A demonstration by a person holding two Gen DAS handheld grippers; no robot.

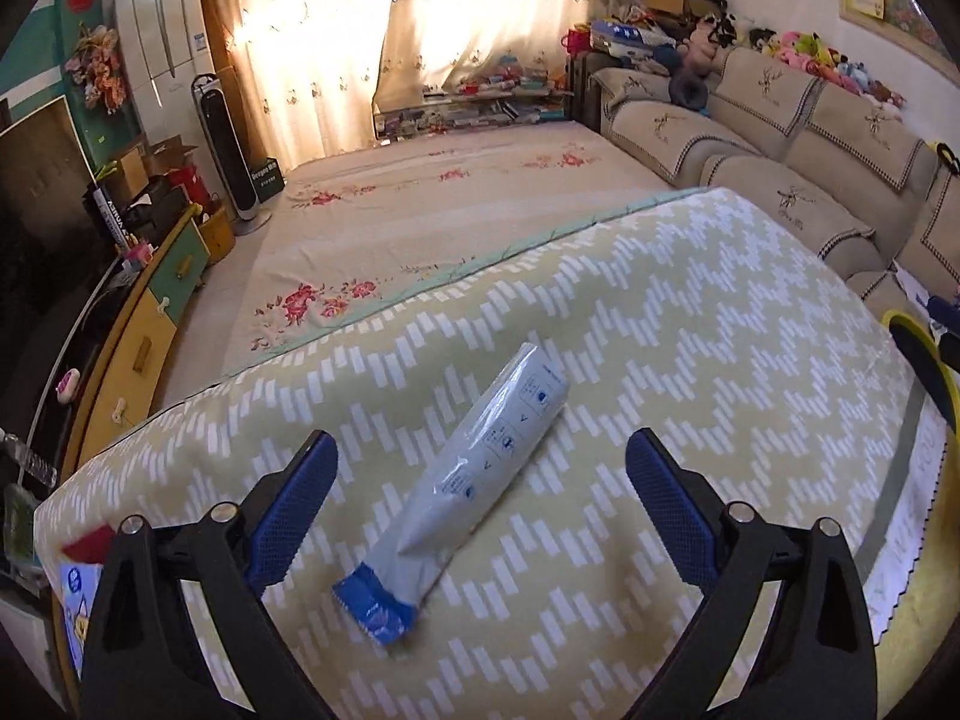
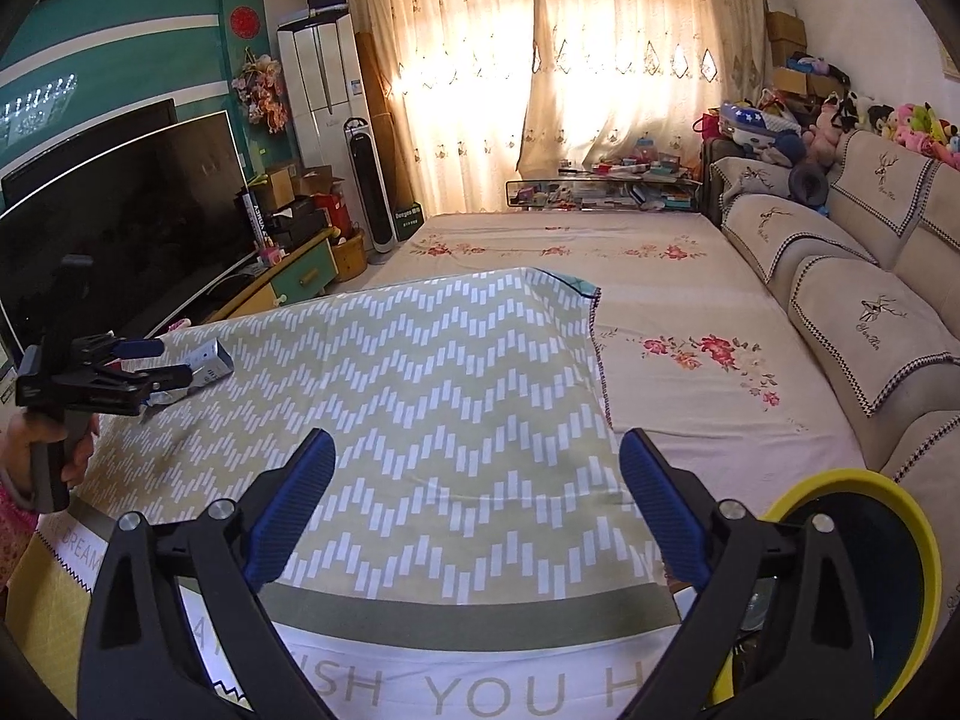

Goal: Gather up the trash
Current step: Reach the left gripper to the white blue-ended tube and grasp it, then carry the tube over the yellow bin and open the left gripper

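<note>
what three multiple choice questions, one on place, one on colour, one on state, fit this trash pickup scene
1. Where does the wrapper lie?
A. on the zigzag cloth
B. on the sofa
C. on the TV stand

2. What colour is the wrapper's torn end?
A. red
B. blue
C. green

3. How is the left gripper?
A. shut on the wrapper
B. open, fingers either side of the wrapper
C. out of view

Answers: 1 A, it rests flat on the green and white pattern. 2 B, the crimped end nearest the camera is blue. 3 B, both blue pads stand wide apart, clear of the wrapper.
</note>
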